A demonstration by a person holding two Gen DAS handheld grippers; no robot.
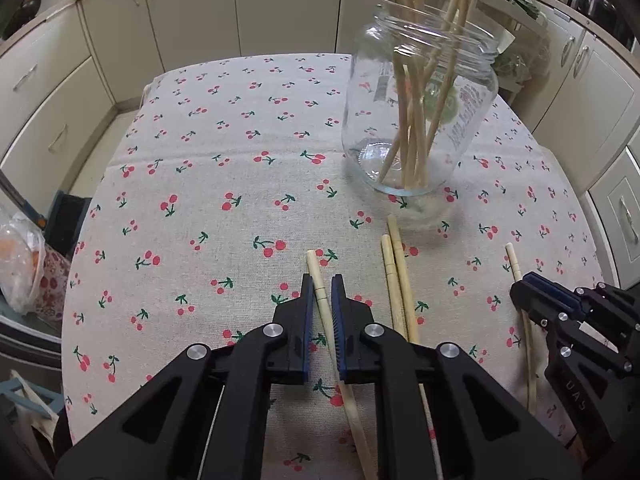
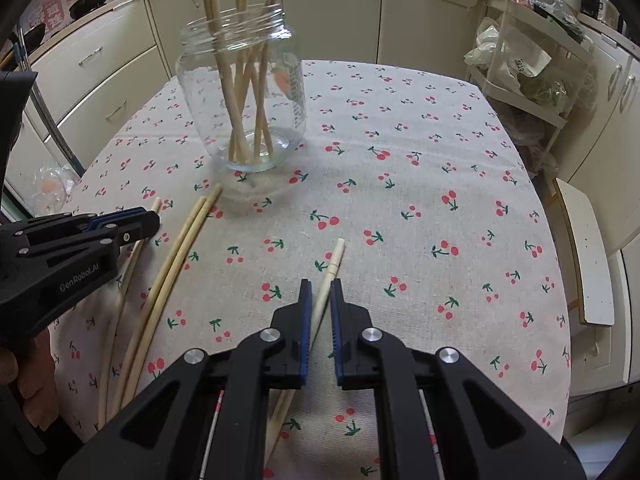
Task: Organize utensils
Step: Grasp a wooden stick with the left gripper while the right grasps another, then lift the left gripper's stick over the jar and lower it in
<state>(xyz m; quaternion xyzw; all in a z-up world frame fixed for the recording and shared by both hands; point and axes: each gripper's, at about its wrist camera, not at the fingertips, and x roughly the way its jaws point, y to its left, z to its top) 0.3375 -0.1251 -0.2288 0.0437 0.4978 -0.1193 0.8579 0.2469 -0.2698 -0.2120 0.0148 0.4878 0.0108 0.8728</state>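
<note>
Home kitchen: cabinets (image 1: 120, 28), cherry tablecloth (image 1: 224, 152).

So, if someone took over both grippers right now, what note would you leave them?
Left gripper: shut on one pale wooden chopstick lying on the cherry-print tablecloth.
Right gripper: shut on another chopstick.
Clear glass jar: upright, already holding several chopsticks.
Left: both gripped sticks, plus a loose pair lying between the grippers, go into the jar.
</note>
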